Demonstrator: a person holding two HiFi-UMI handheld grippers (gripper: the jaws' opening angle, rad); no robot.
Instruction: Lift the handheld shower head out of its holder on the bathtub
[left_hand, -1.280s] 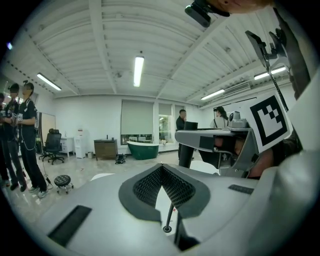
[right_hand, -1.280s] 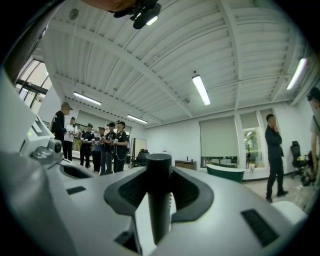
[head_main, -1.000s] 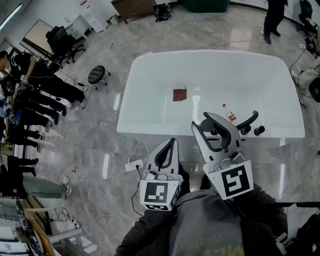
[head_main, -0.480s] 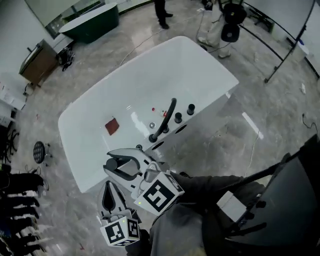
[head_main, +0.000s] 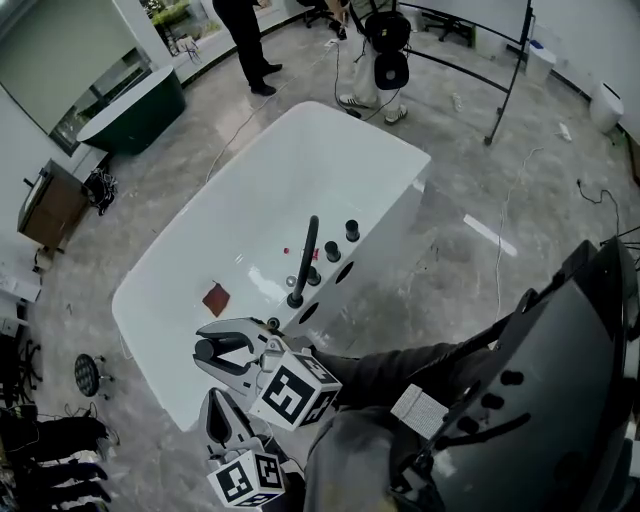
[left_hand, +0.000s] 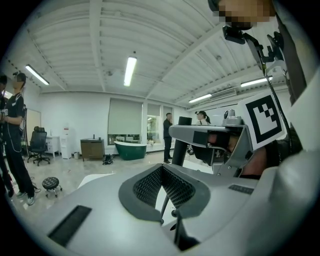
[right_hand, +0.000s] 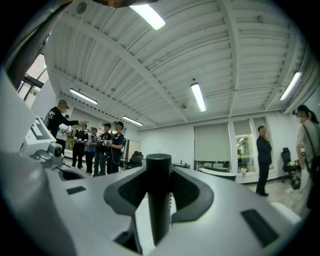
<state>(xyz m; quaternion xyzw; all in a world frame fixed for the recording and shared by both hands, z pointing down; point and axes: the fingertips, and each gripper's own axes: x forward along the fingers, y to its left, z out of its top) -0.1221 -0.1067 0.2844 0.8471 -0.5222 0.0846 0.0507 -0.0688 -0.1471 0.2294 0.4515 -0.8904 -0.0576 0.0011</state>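
The shower head (head_main: 303, 262) is still on the near rim of the bathtub (head_main: 385, 138), a slim black bar. Its lower end sits in the holder. Its long axis runs almost straight up the head view, leaning a little right at the top, with the black knobs (head_main: 352, 230) just to its right.

From your tongs it lies up and to the right, well apart from both. Your right tongs (head_main: 205, 349) are the nearer pair, sitting just below and left of the holder end. Your left tongs (left_hand: 161, 169) hang lower in the frame, farther off.

The left jaws meet at their tips with nothing between them. The right jaws stand apart, with a black upright cylinder (right_hand: 159, 200) between the pads. I cannot tell whether the pads press on it or only flank it.

Both pairs point off to the left of the head view, not at the bar. As I judge it, you must swing a pair right and bring its jaws across the bar's long axis, above the holder.
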